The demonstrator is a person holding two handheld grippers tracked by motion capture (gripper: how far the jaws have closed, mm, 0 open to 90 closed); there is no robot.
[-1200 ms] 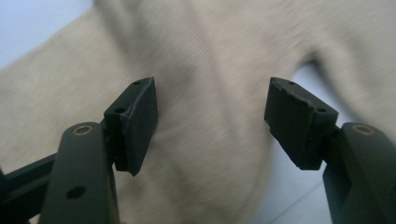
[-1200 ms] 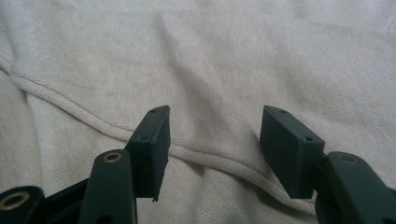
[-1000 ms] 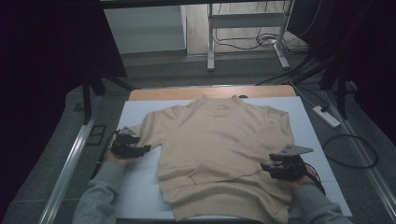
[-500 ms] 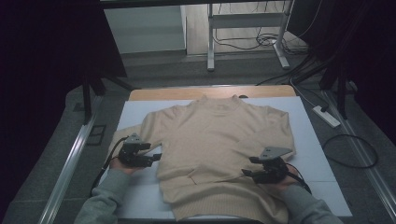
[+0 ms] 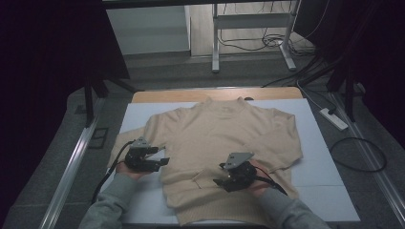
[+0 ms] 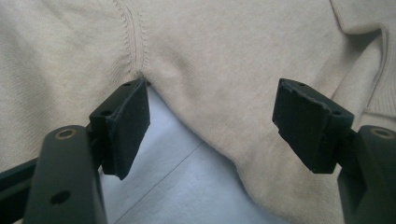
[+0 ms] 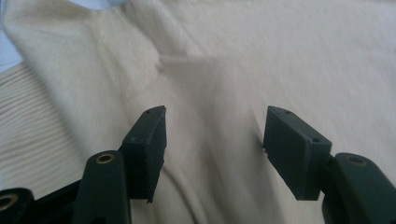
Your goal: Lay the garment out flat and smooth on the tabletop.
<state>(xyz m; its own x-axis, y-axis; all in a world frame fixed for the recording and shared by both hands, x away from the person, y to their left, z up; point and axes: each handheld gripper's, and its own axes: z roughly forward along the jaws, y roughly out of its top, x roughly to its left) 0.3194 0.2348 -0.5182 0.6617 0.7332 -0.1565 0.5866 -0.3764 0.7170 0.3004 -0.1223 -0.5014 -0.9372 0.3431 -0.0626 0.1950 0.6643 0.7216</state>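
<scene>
— Sweater (image 5: 224,143), cream knit, lies flat on the white board (image 5: 325,162) that covers the worktop (image 5: 157,95), collar toward the far edge, ribbed hem toward the person.

— And the left tongs (image 5: 165,161)?

— Low at the sweater's left flank, where the sleeve (image 5: 125,145) meets the body. In the left gripper view the jaws stand wide apart, one pad (image 6: 128,123) close to the armpit seam, the edge of the knit running between them over bare board. Nothing is pinched.

— The right tongs (image 5: 218,182)?

— Over the lower front of the sweater, just beside a small folded cuff (image 5: 201,177) lying on the body. The right gripper view looks along the jaws across the cloth toward that cuff (image 7: 187,63); they have just been opening and stand well apart, with only flat knit beneath and nothing clamped.

— Are the hands touching the cloth?

— The right hand (image 5: 258,179) rests over it; whether the left hand (image 5: 125,169) touches the sleeve I cannot tell.
</scene>
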